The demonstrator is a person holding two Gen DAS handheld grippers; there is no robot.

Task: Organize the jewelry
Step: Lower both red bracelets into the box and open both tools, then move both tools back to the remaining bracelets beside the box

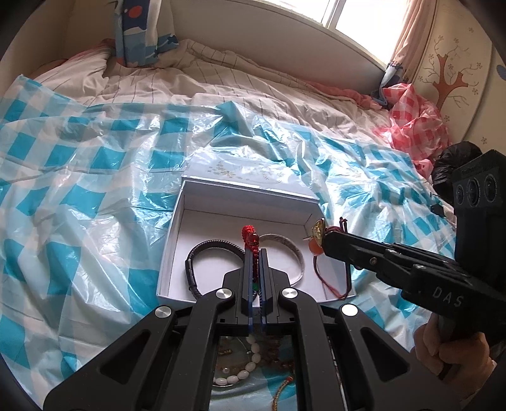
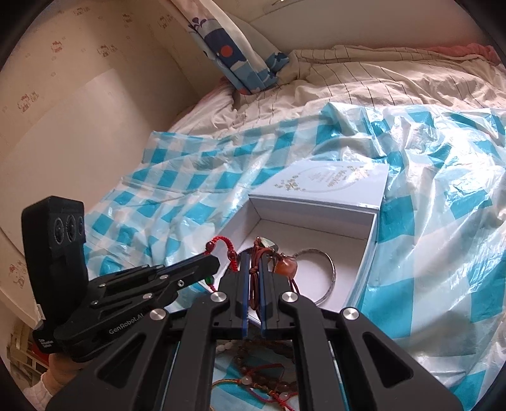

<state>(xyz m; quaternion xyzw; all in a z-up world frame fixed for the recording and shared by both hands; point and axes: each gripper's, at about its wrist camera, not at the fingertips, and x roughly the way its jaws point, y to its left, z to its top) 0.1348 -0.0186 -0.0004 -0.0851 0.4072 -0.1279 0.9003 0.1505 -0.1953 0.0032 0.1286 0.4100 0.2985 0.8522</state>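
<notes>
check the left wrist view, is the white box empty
No, the white box already holds a black bracelet and a silver bangle lying on its floor.

Daylight poured in through the overexposed white-framed window [image 1: 357, 15], which was blown out to plain white. It glared off the crinkled blue-and-white checked plastic sheet [image 1: 95, 164]. Both fisheye views bent strongly toward black corner vignettes, and detail was soft throughout, softest at the rims.

left matte-black plastic gripper [image 1: 256, 253] | blue finger pads, silver pivot screws | right matte-black plastic gripper [image 2: 255, 257] | same build, "DAS" lettering | bare-skinned hand [image 1: 449, 351] behind
</notes>
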